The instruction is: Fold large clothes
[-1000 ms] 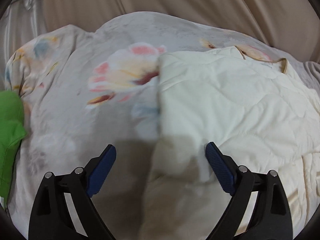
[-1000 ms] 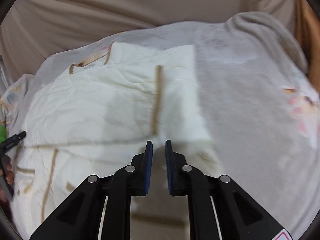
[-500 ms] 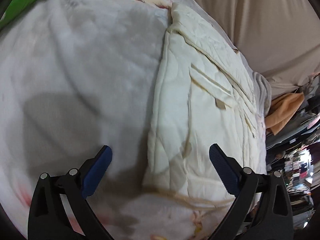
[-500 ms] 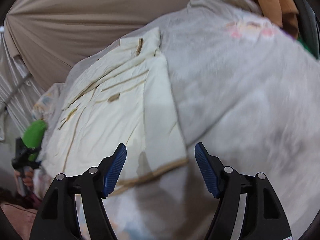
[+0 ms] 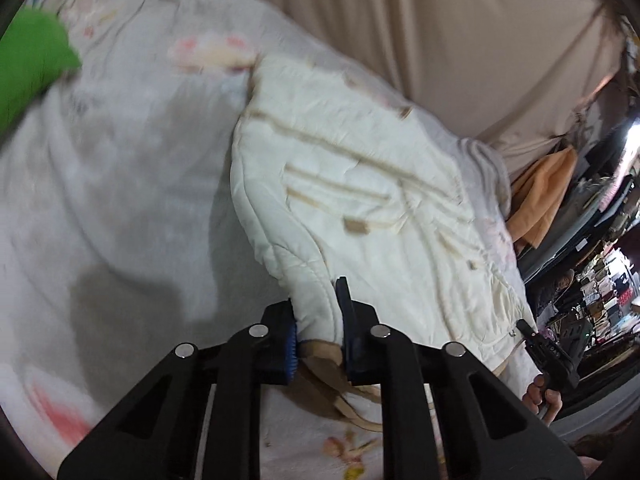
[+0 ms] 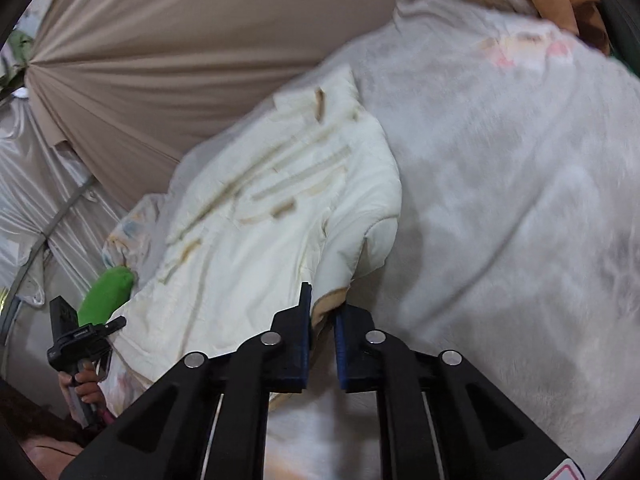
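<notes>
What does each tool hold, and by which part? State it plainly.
Both have just closed on the cream jacket. The left tool pinches its near left corner at the tan hem; the right tool pinches the near right corner, also at the hem.

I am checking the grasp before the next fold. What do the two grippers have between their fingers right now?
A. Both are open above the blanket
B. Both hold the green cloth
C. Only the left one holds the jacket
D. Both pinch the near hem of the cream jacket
D: the left gripper and the right gripper, whose jaws have just been closing, each pinch the tan-trimmed near edge of the cream jacket.
</notes>
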Tool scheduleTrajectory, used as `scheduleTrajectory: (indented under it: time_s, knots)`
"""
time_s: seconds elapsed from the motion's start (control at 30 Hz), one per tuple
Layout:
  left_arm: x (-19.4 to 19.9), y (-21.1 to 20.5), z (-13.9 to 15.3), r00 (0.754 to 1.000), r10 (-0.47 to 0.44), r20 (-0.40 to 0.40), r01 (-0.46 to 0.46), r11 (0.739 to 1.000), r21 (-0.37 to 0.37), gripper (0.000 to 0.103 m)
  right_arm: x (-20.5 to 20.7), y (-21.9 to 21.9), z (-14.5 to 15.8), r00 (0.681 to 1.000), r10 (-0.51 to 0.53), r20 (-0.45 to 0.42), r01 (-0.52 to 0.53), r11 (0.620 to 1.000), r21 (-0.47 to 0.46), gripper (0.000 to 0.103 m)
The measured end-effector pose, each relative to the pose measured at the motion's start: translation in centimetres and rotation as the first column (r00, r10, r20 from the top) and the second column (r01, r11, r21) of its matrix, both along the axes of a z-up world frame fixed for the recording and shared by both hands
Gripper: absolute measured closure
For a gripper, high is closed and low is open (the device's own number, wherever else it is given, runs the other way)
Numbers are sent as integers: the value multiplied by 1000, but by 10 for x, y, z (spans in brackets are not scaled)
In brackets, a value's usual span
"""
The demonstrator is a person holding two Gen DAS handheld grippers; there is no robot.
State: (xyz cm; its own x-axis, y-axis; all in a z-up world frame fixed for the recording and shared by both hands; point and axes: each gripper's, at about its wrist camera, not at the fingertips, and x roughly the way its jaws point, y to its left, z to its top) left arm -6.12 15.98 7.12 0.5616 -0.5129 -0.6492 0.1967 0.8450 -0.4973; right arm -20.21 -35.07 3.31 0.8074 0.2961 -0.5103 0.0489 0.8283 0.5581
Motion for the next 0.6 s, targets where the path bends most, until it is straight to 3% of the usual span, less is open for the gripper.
scheduleTrajectory:
  time_s: [0.17, 0.3, 0.47, 0.6]
  knots:
    - [2, 5, 69, 981, 9, 196, -6, 1000, -12, 92, -1, 10, 79, 975, -16, 222, 37, 995, -92, 97]
    - [42, -5, 113, 954, -4, 300, 6, 1000, -7, 92, 38, 7, 123, 951, 5, 310, 46, 986, -159, 97]
    - [130, -37, 131, 943, 2, 333, -26, 997, 69, 92, 135, -1, 152, 947, 0, 320, 75, 972, -222, 97]
    - [221, -70, 114, 953, 61, 295, -119, 976, 181, 91, 228, -12, 142, 966, -58, 253, 114, 971, -210, 97]
